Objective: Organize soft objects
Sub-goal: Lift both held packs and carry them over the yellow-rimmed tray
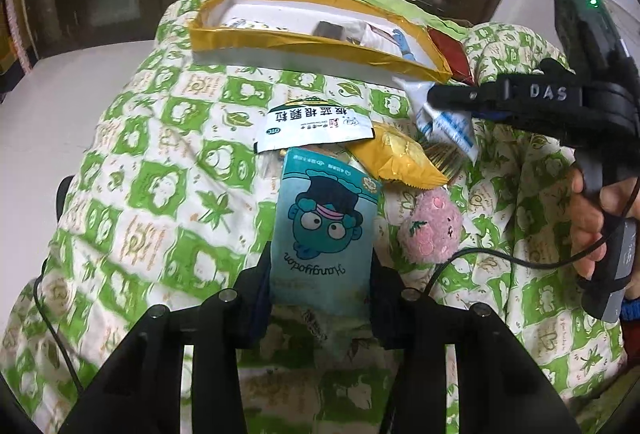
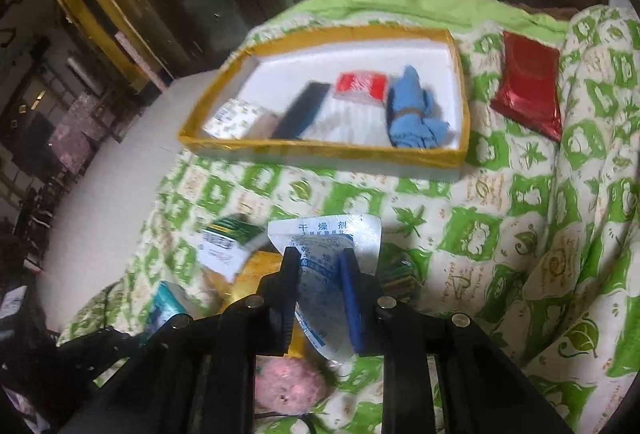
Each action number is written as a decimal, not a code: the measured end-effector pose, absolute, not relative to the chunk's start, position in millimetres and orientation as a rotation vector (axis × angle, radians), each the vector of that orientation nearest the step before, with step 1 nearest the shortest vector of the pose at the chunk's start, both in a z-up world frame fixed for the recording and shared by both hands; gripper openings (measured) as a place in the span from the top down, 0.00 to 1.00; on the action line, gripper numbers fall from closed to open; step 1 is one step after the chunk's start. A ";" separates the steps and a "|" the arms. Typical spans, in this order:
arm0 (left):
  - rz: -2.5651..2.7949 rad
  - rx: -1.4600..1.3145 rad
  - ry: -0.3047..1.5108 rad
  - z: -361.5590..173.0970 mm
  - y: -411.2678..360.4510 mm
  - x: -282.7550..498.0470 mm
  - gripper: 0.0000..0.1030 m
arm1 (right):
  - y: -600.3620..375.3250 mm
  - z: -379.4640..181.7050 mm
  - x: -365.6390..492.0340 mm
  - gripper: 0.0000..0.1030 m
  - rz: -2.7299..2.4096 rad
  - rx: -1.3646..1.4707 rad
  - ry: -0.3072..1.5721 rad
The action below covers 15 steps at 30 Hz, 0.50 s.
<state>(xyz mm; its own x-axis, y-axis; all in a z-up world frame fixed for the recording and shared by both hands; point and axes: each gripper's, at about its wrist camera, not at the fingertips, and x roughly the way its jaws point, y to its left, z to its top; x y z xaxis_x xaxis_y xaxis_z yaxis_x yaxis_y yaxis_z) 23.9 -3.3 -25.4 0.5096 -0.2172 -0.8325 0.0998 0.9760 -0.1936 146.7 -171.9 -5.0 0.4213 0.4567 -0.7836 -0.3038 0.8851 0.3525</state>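
**Both grippers held packets above the quilt**

The left gripper (image 1: 322,270) pinched a blue cartoon pack (image 1: 326,230) by its near end, over the green quilt (image 1: 160,194). The right gripper (image 2: 320,270) was clamped on a white sachet (image 2: 324,238). A yellow packet (image 1: 404,158), a white-green sachet (image 1: 316,126) and a pink plush (image 1: 430,230) lay close together on the quilt. Farther off sat the yellow tray (image 2: 320,148) with a blue cloth (image 2: 412,110) inside; a red pouch (image 2: 526,86) lay just beside it.

The blue packet (image 1: 326,230) says "Hangyodon". The white sachet (image 1: 314,130) reads "板蓝根颗粒" and "OTC". The right gripper (image 1: 448,96) carries "DAS". The desiccant packet (image 2: 324,254) reads "干燥剂".
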 end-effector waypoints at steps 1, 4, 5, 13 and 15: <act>-0.187 -0.128 1.016 -23.7 -3.7 22.3 0.63 | -171.8 -0.3 145.5 0.79 0.490 0.168 1.018; -0.170 -0.155 1.004 -13.8 -0.9 15.3 0.63 | -169.8 9.1 141.3 0.79 0.507 0.167 0.990; -0.164 -0.163 1.000 -10.1 1.0 12.5 0.63 | -169.5 10.2 140.8 0.79 0.508 0.163 0.986; -0.123 -0.153 0.958 21.5 3.1 -3.5 0.63 | -161.2 14.2 138.0 0.79 0.526 0.164 0.976; -0.107 -0.152 0.959 25.2 3.3 -2.1 0.63 | -161.3 17.2 134.4 0.79 0.529 0.154 0.960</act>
<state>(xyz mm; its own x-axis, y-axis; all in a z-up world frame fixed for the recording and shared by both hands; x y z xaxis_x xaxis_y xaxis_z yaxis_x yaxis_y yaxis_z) -2.1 3.3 25.2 0.5705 -0.1586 -0.8058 0.0238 0.9840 -0.1768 134.4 -161.3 17.2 0.4585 0.4943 -0.7386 -0.3608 0.8630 0.3536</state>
